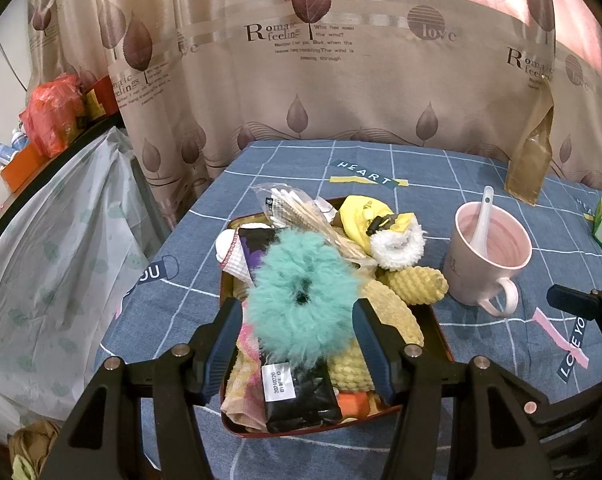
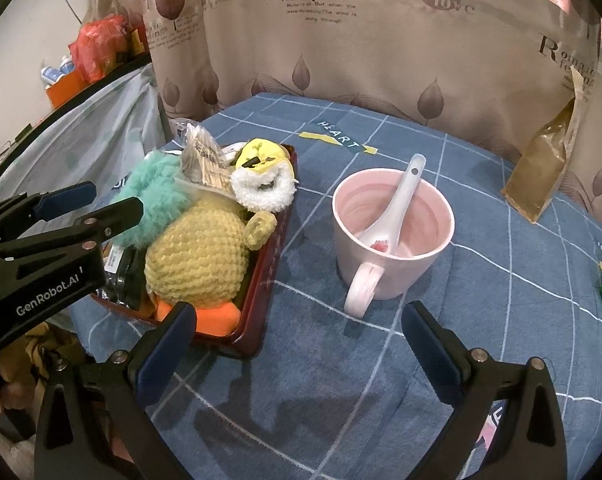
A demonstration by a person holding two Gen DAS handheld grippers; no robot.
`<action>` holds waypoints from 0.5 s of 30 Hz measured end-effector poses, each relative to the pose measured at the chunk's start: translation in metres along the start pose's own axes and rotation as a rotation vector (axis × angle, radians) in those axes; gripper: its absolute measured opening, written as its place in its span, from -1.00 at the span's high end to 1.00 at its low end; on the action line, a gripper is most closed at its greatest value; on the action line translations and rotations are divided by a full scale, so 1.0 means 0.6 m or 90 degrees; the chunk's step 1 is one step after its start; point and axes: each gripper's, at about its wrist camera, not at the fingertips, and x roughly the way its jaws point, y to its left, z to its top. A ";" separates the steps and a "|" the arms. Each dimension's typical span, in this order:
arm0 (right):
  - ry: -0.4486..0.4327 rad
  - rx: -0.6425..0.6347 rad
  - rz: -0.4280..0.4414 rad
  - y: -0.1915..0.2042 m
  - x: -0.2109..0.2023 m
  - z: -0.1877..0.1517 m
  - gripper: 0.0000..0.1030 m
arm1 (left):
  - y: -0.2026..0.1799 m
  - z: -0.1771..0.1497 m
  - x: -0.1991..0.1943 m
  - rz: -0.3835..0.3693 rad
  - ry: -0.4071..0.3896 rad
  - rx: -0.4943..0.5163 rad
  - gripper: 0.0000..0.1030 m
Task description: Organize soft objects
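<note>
Red tray (image 1: 441,332): plush heap | pink mug (image 2: 393,236): spoon (image 2: 397,208) | both grippers agape, empty

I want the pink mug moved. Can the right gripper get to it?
Probably yes. The right gripper is open and the pink mug stands just ahead of it on bare tablecloth, handle facing it. Only the spoon inside sticks up.

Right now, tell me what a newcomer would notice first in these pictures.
First the fluffy teal scrunchie, framed between the open left gripper fingers, atop a crowded red tray. Beside it lies a yellow knitted plush. Right of the tray stands a pink mug holding a white spoon.
</note>
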 end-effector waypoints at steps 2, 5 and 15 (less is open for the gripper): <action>0.001 -0.001 0.000 0.000 -0.001 -0.001 -0.97 | 0.000 0.000 0.000 0.001 0.000 0.000 -0.14; 0.002 -0.001 0.001 0.002 0.000 -0.003 -0.97 | 0.000 0.000 0.000 0.001 0.000 0.000 -0.14; 0.009 0.000 0.004 0.005 0.002 -0.003 -0.97 | -0.002 0.000 0.000 0.001 0.000 0.000 -0.14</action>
